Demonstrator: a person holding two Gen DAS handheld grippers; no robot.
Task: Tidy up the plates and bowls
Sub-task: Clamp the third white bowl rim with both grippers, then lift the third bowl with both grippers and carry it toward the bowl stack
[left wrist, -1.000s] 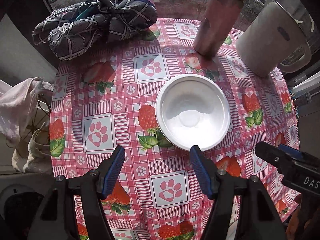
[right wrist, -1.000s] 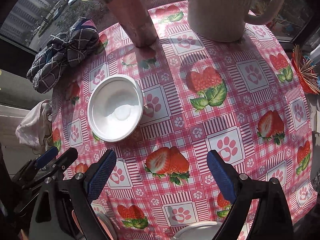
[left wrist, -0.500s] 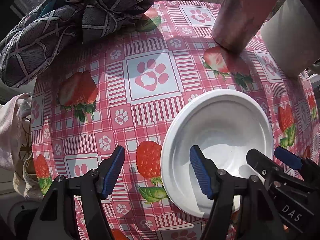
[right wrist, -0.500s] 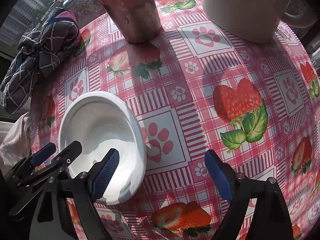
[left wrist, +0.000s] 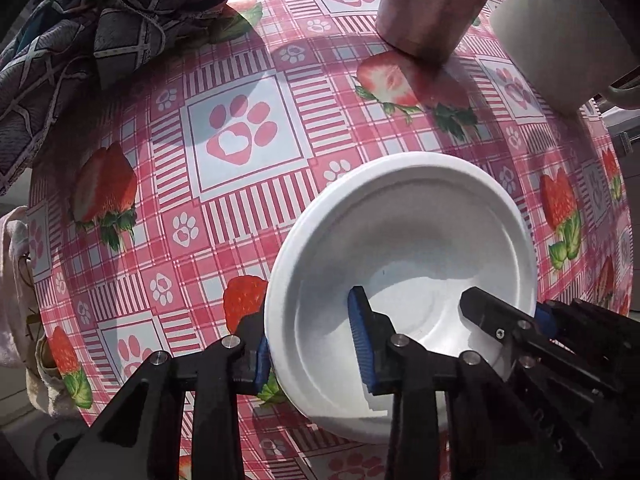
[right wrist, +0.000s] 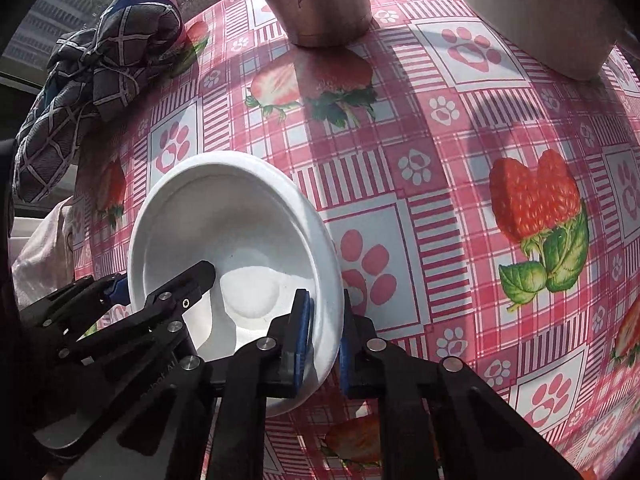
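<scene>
Dark patterned cloth [left wrist: 100, 28]: far left edge of the tablecloth [left wrist: 240, 200].
Left gripper [left wrist: 312, 344]: one pad outside the bowl's left wall, one inside; jaws partly closed across that rim.
White bowl [left wrist: 408, 248]: on the tablecloth, between both grippers.
Right gripper [right wrist: 324, 344]: jaws nearly closed, clamping the bowl's right rim.
Pink tumbler [left wrist: 432, 4]: behind the bowl.
White mug [left wrist: 560, 28]: far right.
</scene>
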